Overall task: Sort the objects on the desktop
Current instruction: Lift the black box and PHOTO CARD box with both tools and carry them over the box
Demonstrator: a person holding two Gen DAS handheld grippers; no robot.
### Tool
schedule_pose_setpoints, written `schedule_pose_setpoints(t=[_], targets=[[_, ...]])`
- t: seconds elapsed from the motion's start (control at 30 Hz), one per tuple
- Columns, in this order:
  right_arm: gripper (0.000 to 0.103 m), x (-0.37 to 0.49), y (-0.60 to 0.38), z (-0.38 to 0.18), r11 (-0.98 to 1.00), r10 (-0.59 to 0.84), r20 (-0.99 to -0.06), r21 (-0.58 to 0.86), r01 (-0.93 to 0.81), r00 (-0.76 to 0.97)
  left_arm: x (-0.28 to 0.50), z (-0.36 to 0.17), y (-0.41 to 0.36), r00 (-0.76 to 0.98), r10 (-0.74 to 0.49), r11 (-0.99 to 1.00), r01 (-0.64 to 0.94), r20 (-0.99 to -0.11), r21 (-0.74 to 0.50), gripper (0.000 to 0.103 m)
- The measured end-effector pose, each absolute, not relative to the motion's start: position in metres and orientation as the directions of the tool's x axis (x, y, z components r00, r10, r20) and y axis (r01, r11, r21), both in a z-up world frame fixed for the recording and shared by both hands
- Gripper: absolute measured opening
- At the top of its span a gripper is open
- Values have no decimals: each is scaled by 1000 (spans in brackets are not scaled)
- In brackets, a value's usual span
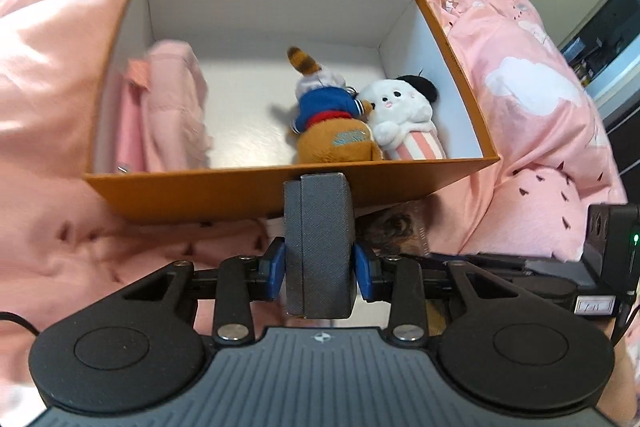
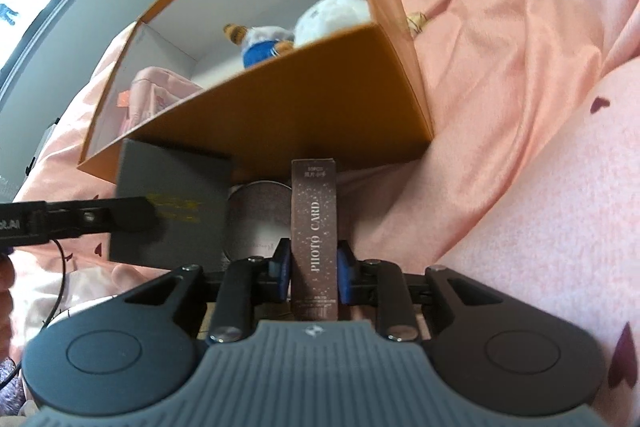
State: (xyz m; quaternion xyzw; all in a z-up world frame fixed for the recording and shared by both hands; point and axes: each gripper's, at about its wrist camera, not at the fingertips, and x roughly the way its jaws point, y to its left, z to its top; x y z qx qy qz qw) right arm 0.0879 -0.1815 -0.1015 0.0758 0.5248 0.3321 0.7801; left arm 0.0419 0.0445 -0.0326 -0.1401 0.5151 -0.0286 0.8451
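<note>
Left wrist view: our left gripper (image 1: 319,265) clamps a dark grey textured box (image 1: 319,247) before the orange cardboard box (image 1: 248,193); our right gripper (image 2: 314,269) clamps a brown "PHOTO CARD" pack (image 2: 314,227) at that box's near wall.

grey box (image 1: 318,243) – textured, upright, held on edge before the orange box (image 1: 200,193) | photo card pack (image 2: 314,239) – brown, slim, upright, lettered "PHOTO CARD" | orange box – open, white inside, holding pink cloth (image 1: 168,107), blue-shirted plush (image 1: 328,123), white plush (image 1: 404,115) side by side
</note>
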Motion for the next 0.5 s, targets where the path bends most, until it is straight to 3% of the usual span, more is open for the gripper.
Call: schedule_pose_setpoints(t=[0.2,0.5], targets=[[25,87,-175,-100,771,580,-781,435,-465,232,41,-23,40,447,-18,995,-76,-894,-58,40],[28,110,-166,-114,760,604,-779,498,-418,170,49,-52,49,403,-62,986,-117,-913,-119,40]])
